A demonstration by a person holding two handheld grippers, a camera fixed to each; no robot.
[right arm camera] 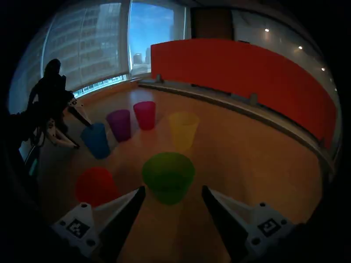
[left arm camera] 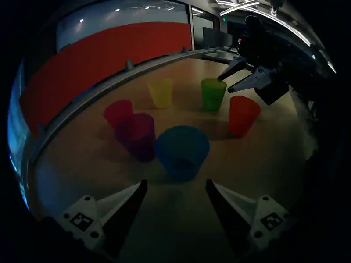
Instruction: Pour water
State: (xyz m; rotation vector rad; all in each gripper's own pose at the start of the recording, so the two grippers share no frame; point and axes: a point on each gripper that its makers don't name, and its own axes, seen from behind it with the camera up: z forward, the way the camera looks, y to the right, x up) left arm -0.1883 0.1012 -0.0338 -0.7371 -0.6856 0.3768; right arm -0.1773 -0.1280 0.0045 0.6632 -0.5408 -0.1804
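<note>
On my left gripper view, the left gripper (left arm camera: 176, 183) hangs low over the table (left arm camera: 263, 171) with its fingers spread apart and nothing between them.

Reading the cups from left to right:
- A pink cup (left arm camera: 118, 111) stands nearest the table edge that carries the red panel (left arm camera: 101, 57).
- A purple cup (left arm camera: 139, 136) sits right in front of the pink one. I cannot tell whether they touch.
- A yellow cup (left arm camera: 161, 92) stands farther back, toward that same edge.
- The blue cup (left arm camera: 182, 151) is just ahead of my fingertips, in line with the gap.
- A green cup (left arm camera: 213, 94) comes next.
- A red cup (left arm camera: 242, 115) is last, near the green one.

All six stand upright in a loose ring around the middle of the surface. I cannot tell whether any holds water.

The right gripper (left arm camera: 225, 84) hovers by the green cup's rim on its far side. On the right gripper view its fingers are also parted, with the green cup just beyond the tips and not gripped.
</note>
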